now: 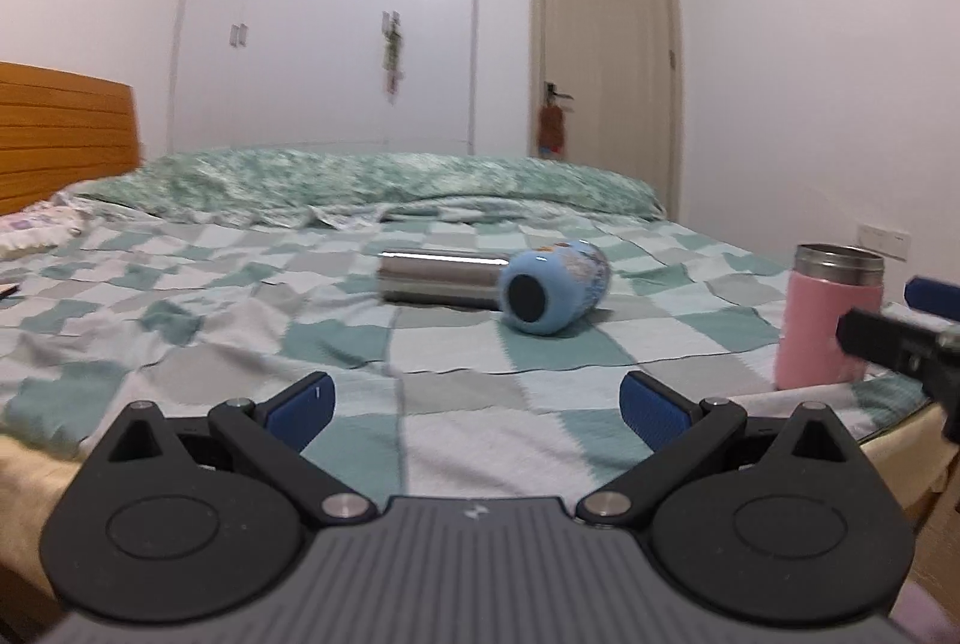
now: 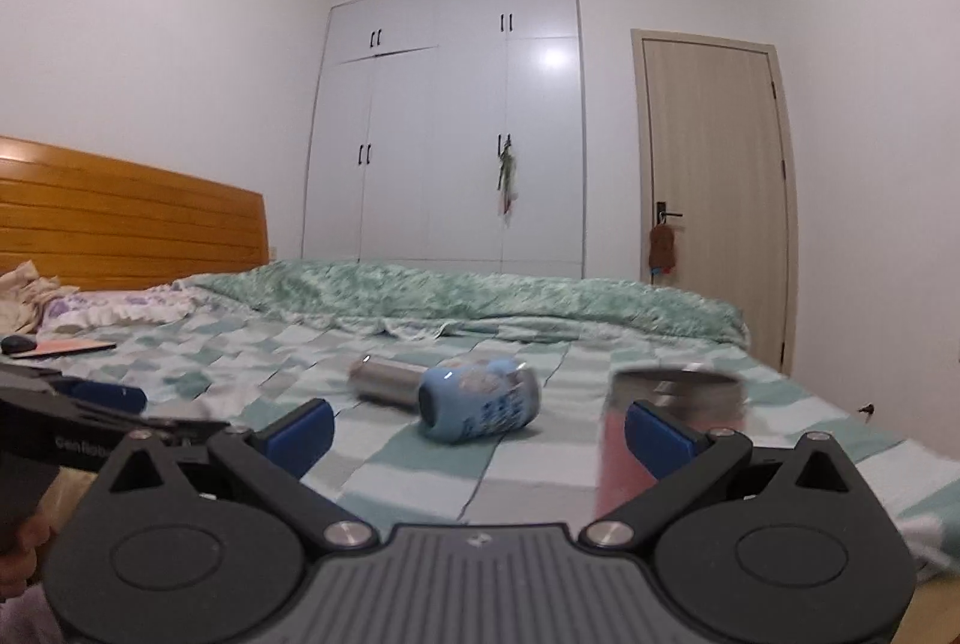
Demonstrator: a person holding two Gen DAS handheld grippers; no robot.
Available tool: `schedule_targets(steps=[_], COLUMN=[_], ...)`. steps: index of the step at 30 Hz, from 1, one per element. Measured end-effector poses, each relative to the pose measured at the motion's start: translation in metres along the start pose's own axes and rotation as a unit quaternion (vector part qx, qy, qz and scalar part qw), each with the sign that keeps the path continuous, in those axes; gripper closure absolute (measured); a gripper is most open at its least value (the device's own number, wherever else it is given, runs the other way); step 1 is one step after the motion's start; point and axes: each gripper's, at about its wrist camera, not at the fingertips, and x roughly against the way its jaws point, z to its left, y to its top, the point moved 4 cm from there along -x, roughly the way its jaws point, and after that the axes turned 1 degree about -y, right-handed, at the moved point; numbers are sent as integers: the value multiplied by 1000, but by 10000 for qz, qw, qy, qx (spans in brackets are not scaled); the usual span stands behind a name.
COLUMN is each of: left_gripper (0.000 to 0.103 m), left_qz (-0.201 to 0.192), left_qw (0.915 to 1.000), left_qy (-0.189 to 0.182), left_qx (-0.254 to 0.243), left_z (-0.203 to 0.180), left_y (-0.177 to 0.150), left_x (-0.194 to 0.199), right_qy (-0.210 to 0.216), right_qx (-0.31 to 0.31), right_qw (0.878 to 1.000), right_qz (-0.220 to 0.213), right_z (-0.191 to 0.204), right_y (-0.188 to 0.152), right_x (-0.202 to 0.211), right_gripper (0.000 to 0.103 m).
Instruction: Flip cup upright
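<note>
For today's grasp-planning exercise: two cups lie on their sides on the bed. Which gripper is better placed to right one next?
Left, probably: the left gripper is open and faces the blue cup almost centrally.

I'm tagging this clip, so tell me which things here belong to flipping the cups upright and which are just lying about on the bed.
Part of the job:
- blue cup, on its side
- steel cup, on its side
- pink cup, already upright
- left gripper, open
- right gripper, open

Just lying about:
- green quilt
- tablet
- dark mouse-like item
</note>
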Motion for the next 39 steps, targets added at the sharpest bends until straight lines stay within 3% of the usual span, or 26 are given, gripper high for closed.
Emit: schedule_targets(steps=[5, 13, 39], left_gripper=[0, 0, 0], left_qz=[-300, -389, -569], left_qw=[9993, 9982, 9975], left_qy=[226, 426, 342], left_qx=[-51, -138, -257], left_z=[10, 13, 3], left_y=[-13, -35, -40], left_x=[15, 19, 23], right_qy=[-24, -176, -207], right_qx=[27, 173, 67], right_qw=[9999, 9997, 9998], right_qz=[102, 46, -10], right_z=[14, 22, 18], right_y=[-19, -36, -38], right_x=[0, 4, 7], right_gripper=[0, 0, 0])
